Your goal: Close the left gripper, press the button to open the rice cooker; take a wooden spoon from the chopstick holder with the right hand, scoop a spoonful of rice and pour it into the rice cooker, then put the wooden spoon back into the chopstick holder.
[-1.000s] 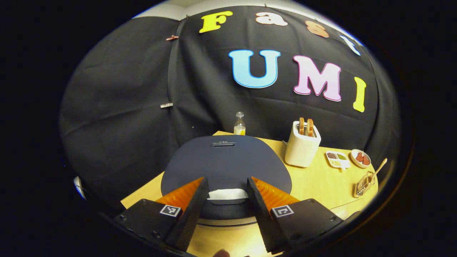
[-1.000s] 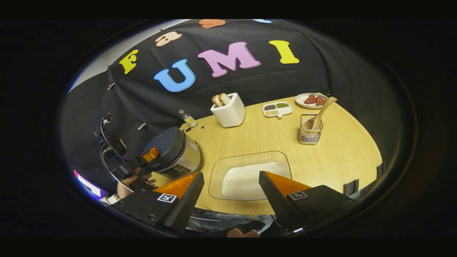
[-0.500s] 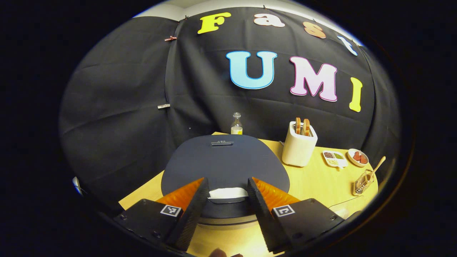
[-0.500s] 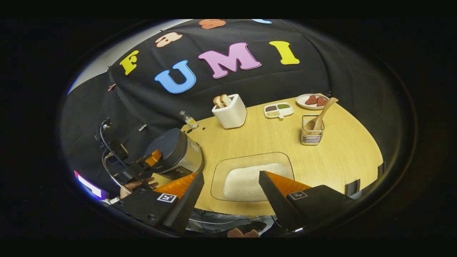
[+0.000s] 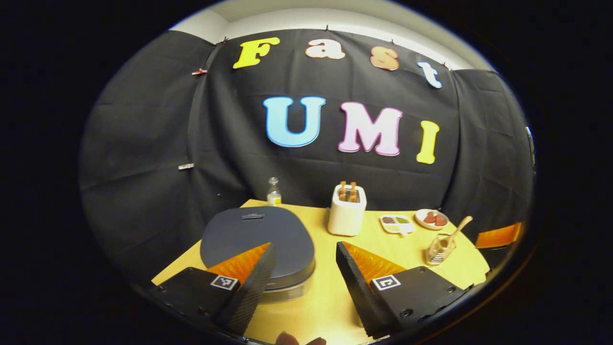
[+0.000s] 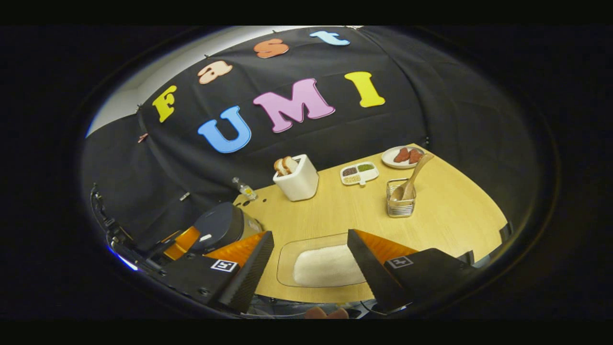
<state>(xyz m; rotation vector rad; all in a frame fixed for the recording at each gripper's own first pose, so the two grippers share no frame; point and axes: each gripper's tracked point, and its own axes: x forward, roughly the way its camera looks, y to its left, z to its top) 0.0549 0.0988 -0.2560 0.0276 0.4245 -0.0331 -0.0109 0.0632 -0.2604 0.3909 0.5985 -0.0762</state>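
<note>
The rice cooker [image 5: 256, 237] stands at the table's left with its dark lid down; in the right gripper view the cooker [image 6: 222, 230] is at lower left. My left gripper [image 5: 301, 268] is open, back from the cooker, which lies behind its left finger. My right gripper [image 6: 310, 258] is open and holds nothing, hanging over the near edge of a glass dish of rice [image 6: 325, 263]. A wooden spoon [image 6: 412, 175] leans in the wire chopstick holder [image 6: 401, 203] at the right. The left gripper [image 6: 184, 239] shows beside the cooker.
At the back of the wooden table [image 6: 450, 215] stand a small bottle [image 5: 274, 191], a white toaster [image 5: 347, 211] with bread, a condiment tray [image 5: 396, 223] and a plate [image 5: 431, 218] of red pieces. The table's front edge runs under my fingers.
My left gripper has drawn back and swung right from the cooker's front; the white button no longer sits between its fingers. The right gripper has also pulled back a little. Both stay open.
</note>
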